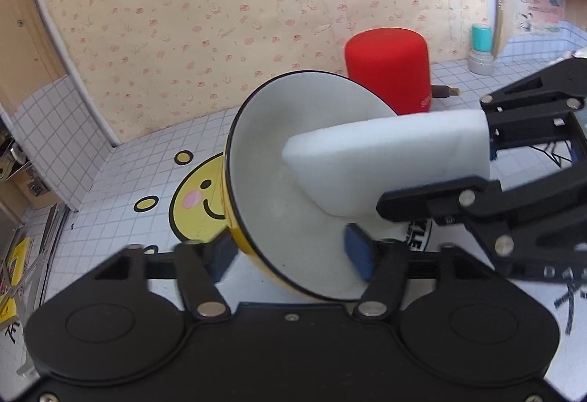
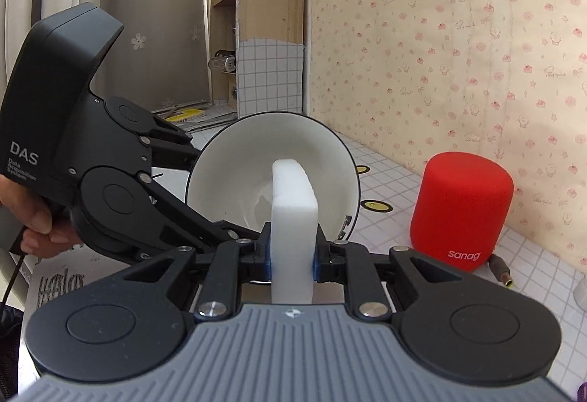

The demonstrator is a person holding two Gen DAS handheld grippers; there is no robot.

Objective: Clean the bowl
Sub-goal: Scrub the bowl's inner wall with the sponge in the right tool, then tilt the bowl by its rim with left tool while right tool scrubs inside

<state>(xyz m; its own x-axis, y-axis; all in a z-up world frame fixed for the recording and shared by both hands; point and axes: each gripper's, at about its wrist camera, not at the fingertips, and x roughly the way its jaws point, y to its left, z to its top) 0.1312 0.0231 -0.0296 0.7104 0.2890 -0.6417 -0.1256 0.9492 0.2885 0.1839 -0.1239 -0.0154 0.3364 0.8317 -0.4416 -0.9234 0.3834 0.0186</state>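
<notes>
Black gripper housing fills the lower part of both wrist views. Between the jaws of the left gripper [image 1: 290,257] the rim of the bowl [image 1: 264,159] is seen, tilted on its side with its white inside turned toward 3 o'clock; the blue pads [image 1: 357,257] stand apart on either side of the rim, and a gap shows at the left pad, so the jaws are seen open around the bowl and not pressing it. No earlier view is given for comparison. A white sponge [image 1: 389,159] is held in the right gripper [image 1: 433,174], which enters from 3 o'clock, and its rounded end is pushed into the bowl's hollow. In the right wrist view the right gripper [image 2: 292,259] is seen closed on the sponge [image 2: 293,214], whose tip rests inside the bowl [image 2: 234,159] at 12 o'clock, while the left gripper [image 2: 234,229] reaches the bowl's lower rim from 9 o'clock, held by a hand [image 2: 35,218]. A red speaker [image 2: 460,211] stands on the tiled tabletop [image 2: 532,277] at 3 o'clock, apart from the bowl.
</notes>
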